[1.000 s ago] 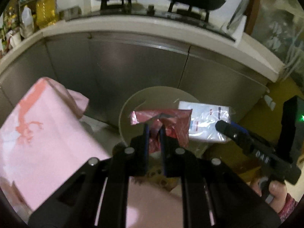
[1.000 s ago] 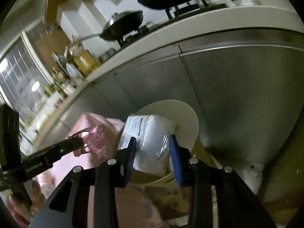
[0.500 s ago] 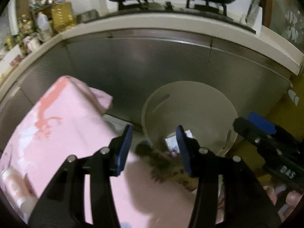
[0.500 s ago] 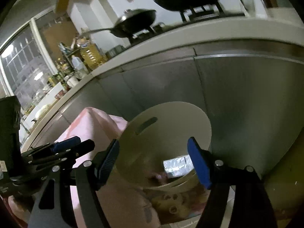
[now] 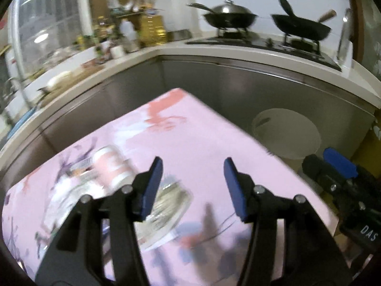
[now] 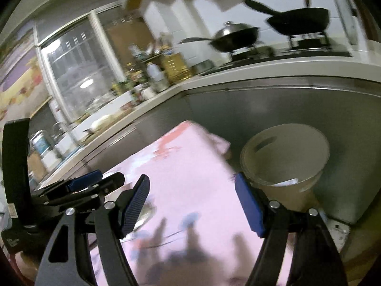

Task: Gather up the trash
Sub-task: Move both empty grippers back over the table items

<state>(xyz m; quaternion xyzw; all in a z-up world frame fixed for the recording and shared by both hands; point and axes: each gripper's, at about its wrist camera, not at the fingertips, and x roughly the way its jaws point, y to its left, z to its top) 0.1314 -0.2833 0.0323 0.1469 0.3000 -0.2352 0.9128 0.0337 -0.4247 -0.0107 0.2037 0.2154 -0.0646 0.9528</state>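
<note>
Blurring trash, bin contents mostly hidden.

One second ago the left gripper was closed on a red wrapper and the right gripper held a clear plastic bag, both just above the white bin; now both grippers are wide open and hold nothing. The 2 grippers have moved away from the bin and now hang over the pink tablecloth, with the bin off to their right. A pink can and a clear crumpled wrapper on the cloth, far from the bin, have come into the left wrist view.
</note>
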